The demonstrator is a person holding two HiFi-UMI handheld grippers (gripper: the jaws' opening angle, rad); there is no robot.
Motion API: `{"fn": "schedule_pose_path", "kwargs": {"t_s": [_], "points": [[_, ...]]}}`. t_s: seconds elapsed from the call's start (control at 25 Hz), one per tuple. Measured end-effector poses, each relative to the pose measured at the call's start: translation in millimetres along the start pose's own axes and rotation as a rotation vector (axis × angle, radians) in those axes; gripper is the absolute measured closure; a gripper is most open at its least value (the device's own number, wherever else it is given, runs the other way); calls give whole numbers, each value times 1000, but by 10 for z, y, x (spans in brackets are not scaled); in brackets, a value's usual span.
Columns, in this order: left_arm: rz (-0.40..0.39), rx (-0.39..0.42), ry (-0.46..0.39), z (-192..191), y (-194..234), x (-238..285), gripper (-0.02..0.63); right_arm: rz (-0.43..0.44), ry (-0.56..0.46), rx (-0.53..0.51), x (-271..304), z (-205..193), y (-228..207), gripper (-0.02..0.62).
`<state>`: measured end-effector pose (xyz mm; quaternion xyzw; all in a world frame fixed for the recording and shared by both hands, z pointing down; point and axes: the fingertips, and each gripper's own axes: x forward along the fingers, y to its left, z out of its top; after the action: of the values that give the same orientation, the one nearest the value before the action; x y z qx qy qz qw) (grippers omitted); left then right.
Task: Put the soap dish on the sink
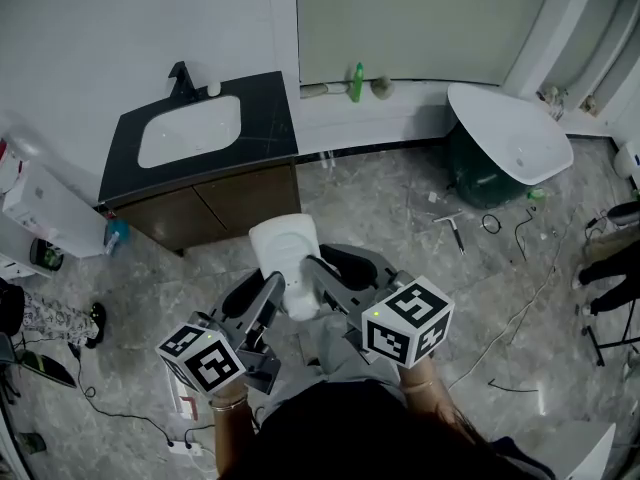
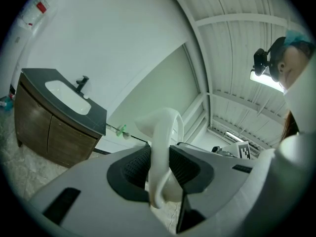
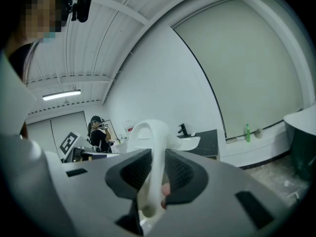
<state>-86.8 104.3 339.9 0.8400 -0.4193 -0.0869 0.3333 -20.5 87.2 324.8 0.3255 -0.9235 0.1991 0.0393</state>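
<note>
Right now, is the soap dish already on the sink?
No, the left gripper and right gripper hold the soap dish above the floor, short of the sink.

We see a bright room with soft, even light. In the head view the floor (image 1: pixel 400 208) in front of the sink (image 1: pixel 190 130) holds only faint shadows. In both gripper views the room bends round and the corners go black. Up and left of the sink, a long ceiling lamp (image 3: pixel 61 95) burns hard white. The soap dish (image 2: pixel 160 152), close to the lens, looks a little blurry.
</note>
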Motion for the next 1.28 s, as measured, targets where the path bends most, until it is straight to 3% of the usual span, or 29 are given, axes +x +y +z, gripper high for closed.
{"fn": "schedule_pose_path", "kwargs": {"t_s": [0.4, 0.64, 0.92, 1.28], "points": [[11, 33, -34, 877, 517, 1189, 483, 29, -30, -21, 849, 788, -1072, 506], [38, 34, -47, 1217, 817, 1781, 483, 57, -15, -20, 1274, 1072, -1640, 506], [98, 21, -63, 1448, 1249, 2200, 483, 67, 23, 32, 1762, 1165, -2090, 506], [143, 14, -9, 1643, 2080, 2686, 485, 15, 111, 41, 2589, 1062, -2617, 506]]}}
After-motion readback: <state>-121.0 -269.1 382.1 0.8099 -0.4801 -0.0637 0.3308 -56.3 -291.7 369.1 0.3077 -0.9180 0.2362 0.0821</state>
